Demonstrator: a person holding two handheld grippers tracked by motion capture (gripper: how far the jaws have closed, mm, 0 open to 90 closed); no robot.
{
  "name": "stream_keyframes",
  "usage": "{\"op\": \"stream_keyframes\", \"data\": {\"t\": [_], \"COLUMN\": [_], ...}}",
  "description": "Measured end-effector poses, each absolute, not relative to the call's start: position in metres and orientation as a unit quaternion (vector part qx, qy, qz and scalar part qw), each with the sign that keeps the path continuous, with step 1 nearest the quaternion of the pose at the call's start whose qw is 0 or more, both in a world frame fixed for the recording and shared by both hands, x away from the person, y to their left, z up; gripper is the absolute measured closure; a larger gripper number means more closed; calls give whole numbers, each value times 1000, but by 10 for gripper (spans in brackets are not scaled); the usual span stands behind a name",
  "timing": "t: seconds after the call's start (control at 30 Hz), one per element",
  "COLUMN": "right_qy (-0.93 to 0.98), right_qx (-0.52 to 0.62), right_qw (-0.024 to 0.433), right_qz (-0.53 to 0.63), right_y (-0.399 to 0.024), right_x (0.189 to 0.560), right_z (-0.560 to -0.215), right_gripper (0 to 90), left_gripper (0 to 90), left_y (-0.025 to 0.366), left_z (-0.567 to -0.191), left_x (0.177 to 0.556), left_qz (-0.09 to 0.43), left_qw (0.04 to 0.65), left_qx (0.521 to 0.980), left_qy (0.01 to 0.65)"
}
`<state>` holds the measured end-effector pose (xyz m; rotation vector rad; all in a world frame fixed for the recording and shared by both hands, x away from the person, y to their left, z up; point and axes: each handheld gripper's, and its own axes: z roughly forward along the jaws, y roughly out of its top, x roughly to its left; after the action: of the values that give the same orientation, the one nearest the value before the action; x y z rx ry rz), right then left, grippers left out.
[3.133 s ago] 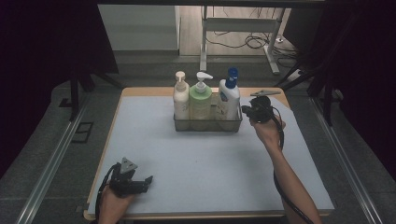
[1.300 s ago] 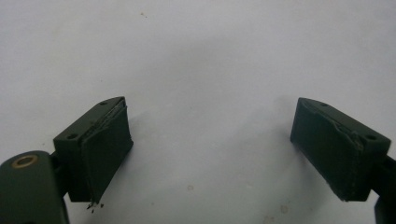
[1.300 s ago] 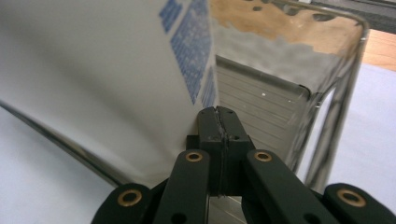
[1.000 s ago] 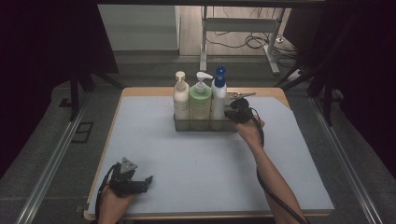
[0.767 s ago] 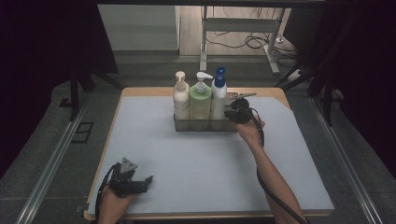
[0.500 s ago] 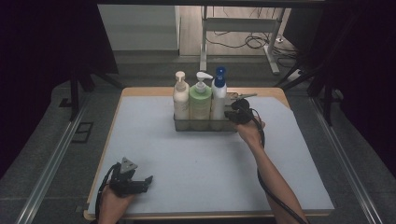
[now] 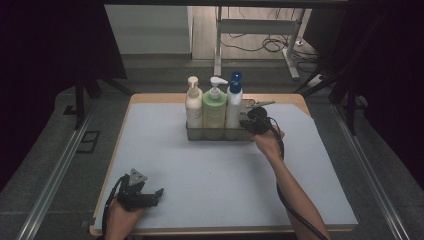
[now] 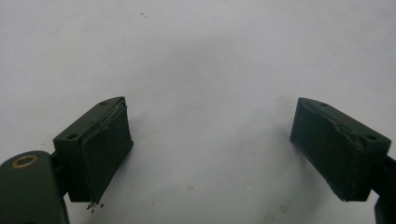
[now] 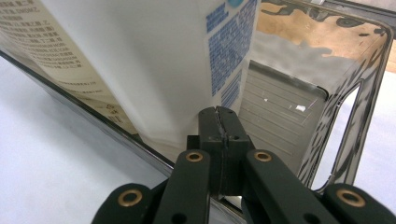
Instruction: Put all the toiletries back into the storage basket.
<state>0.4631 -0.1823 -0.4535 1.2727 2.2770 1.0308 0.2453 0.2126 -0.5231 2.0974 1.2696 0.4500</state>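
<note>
A clear caddy (image 7: 220,134) stands at the back middle of the table with three pump bottles in a row: cream (image 7: 193,107), green (image 7: 215,107) and a white bottle with a blue cap (image 7: 233,102). My right gripper (image 7: 248,125) is at the caddy's right end, shut with nothing between its jaws. In the right gripper view its closed tips (image 9: 218,112) reach over the caddy's wall (image 9: 355,93) to the lower side of the white bottle (image 9: 140,56); I cannot tell if they touch. My left gripper (image 7: 155,196) rests open at the front left, its jaws (image 8: 210,135) wide apart over bare mat.
A pale mat (image 7: 215,175) covers the wooden table. The right part of the caddy's floor (image 9: 280,107) beside the white bottle is bare. Metal rails (image 7: 55,170) run along both sides, and a desk frame with cables (image 7: 260,35) stands behind.
Since the earliest frame the blue-capped bottle and my right gripper have shifted left, bringing the bottle beside the green one. Nothing visible has moved in the last second. The left gripper stayed put.
</note>
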Motion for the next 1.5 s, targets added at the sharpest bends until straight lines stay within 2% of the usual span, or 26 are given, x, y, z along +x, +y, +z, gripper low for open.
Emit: {"op": "stream_keyframes", "data": {"t": [0.13, 0.17, 0.4, 0.47, 0.5, 0.53, 0.57, 0.67, 0.7, 1.27, 1.37, 1.5], "right_qy": [802, 803, 804, 805, 806, 806, 807, 809, 811, 819, 817, 819], "right_qx": [445, 445, 442, 440, 437, 437, 433, 429, 422, 390, 388, 382], "right_qw": [166, 175, 183, 183, 184, 184, 181, 178, 181, 168, 163, 168], "right_qz": [362, 354, 354, 354, 354, 354, 358, 360, 364, 386, 395, 394], "right_y": [-183, -184, -189, -189, -191, -191, -193, -194, -196, -207, -212, -215], "right_x": [463, 463, 460, 460, 457, 457, 455, 453, 449, 424, 417, 408], "right_z": [-453, -452, -446, -446, -444, -444, -442, -440, -436, -424, -422, -420], "right_gripper": [885, 825, 652, 632, 571, 571, 523, 487, 449, 263, 185, 131], "left_gripper": [120, 120, 120, 120, 120, 120, 120, 120, 120, 120, 120, 120], "left_y": [213, 213, 213, 213, 213, 213, 213, 213, 213, 213, 213, 213], "left_z": [-523, -523, -523, -523, -523, -523, -523, -523, -523, -523, -523, -523], "left_x": [245, 245, 245, 245, 245, 245, 245, 245, 245, 245, 245, 245], "left_qz": [171, 171, 172, 171, 172, 172, 172, 172, 172, 172, 172, 172], "left_qw": [319, 319, 319, 319, 319, 319, 319, 319, 319, 319, 319, 319], "left_qx": [797, 797, 798, 798, 798, 798, 798, 798, 798, 798, 798, 797], "left_qy": [483, 483, 482, 482, 482, 482, 482, 482, 482, 482, 482, 482]}}
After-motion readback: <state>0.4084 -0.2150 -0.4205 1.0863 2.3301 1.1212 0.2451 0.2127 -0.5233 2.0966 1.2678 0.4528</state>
